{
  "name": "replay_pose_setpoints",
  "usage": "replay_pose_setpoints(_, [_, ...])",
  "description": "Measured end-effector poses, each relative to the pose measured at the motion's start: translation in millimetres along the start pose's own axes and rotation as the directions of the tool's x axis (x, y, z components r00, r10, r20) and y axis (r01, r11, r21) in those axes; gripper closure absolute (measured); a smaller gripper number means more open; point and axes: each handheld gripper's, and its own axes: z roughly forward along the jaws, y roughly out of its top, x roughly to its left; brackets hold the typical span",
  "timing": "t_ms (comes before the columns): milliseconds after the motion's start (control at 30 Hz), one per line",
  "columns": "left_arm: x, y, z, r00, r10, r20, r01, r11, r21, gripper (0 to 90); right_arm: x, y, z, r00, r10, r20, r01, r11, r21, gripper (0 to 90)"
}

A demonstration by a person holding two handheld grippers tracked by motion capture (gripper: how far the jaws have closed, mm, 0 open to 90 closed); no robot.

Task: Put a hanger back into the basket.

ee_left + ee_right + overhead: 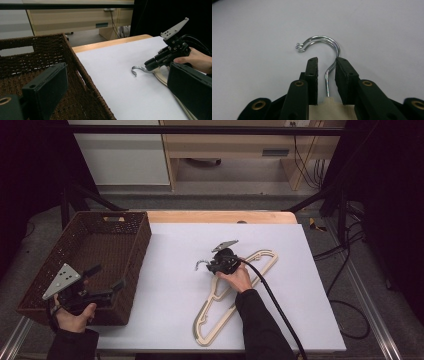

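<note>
Centrally on the white counter [170, 290], with bare surface all round, the hangers [235, 295] lie diagonally, hooks [322, 42] toward the basket [135, 250], shanks between the right hand-held gripper [326, 65] jaws, gap showing, while the left hand-held gripper [107, 282] hangs released over the basket.

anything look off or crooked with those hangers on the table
Nothing damaged or spilled. The hangers lie stacked at a slant on the white sheet, their metal hooks bunched and slightly fanned between the right tool jaws. The basket sits squarely at the left.
</note>
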Motion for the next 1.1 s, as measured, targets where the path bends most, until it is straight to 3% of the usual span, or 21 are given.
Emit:
replay_pose_setpoints(133, [0.4,-0.6,0.7,1.0000,-0.005,-0.002,0.005,1.0000,-0.001,3.1,-4.6,-2.7,2.6,0.9996,-0.025,-0.009,0.025,0.999,0.023,79.1])
replay_pose_setpoints(300, [0.0,-0.7,1.4,1.0000,-0.001,0.000,0.001,1.0000,0.002,3.1,-4.0,-4.3,5.9,0.9997,-0.005,-0.025,0.006,0.999,0.044,85.1])
replay_pose_setpoints(367, [0.1,-1.0,1.8,1.0000,-0.002,0.001,0.002,1.0000,0.005,3.1,-6.0,-5.1,6.8,0.9993,-0.022,-0.029,0.024,0.999,0.045,86.1])
replay_pose_setpoints(433, [0.4,-1.3,2.2,1.0000,-0.003,-0.001,0.003,1.0000,0.005,3.1,-7.3,-5.0,6.2,0.9993,-0.002,-0.038,0.004,0.999,0.048,87.5])
replay_pose_setpoints(900, [-1.0,-1.1,2.7,1.0000,-0.004,-0.003,0.004,1.0000,0.006,3.1,-10.6,-2.4,0.0,0.9979,-0.002,-0.065,0.002,1.000,0.013,88.8])
replay_pose_setpoints(1000, [-3.1,-0.5,3.3,1.0000,-0.003,0.002,0.003,1.0000,0.007,3.1,-9.2,0.2,-5.2,0.9976,0.027,-0.064,-0.026,1.000,0.012,88.9])
replay_pose_setpoints(1033, [-4.1,-0.1,3.6,1.0000,-0.001,0.007,0.001,1.0000,0.008,3.1,-10.9,-0.2,-6.4,0.9977,0.000,-0.067,0.000,1.000,-0.002,89.0])
replay_pose_setpoints(1100, [-7.2,0.5,5.1,0.9999,-0.002,0.014,0.002,1.0000,0.006,3.1,-9.9,0.6,-9.6,0.9977,0.002,-0.067,-0.002,1.000,-0.003,89.1])
